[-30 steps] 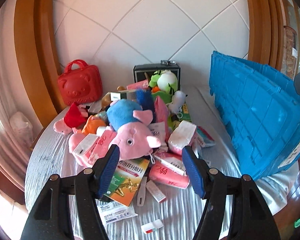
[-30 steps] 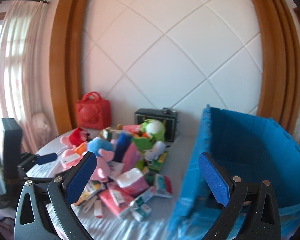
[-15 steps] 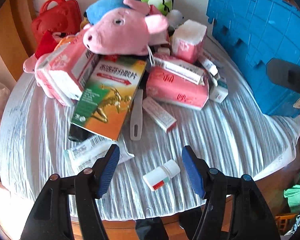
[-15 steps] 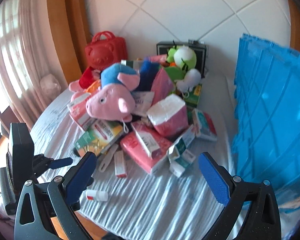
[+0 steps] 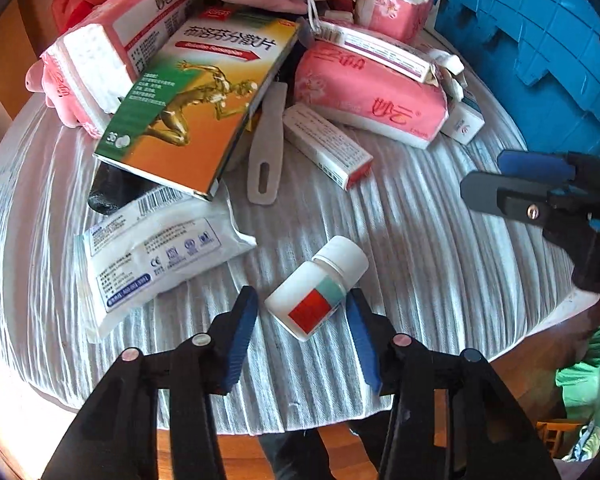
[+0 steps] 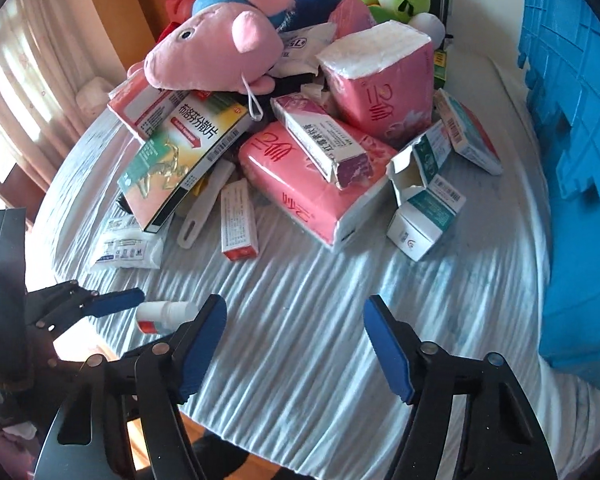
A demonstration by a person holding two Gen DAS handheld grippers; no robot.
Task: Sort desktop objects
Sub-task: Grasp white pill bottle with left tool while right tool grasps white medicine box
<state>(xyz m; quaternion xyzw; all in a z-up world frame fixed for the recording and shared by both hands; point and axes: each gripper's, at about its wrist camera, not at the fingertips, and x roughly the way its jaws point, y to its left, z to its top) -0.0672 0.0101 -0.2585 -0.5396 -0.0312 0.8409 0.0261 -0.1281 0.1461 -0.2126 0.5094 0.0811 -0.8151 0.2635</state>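
both wrist views look steeply down, close over the counter [image 5: 420, 216] edge; the small white bottle [image 5: 318, 288], nearest the left camera, shows in both.

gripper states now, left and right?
Left gripper: closing around the bottle, pads not yet pressing.
Right gripper: closing, nothing between its jaws.

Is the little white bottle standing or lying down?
Lying down. The bottle rests on its side on the cloth, cap on and pointing toward the pile.
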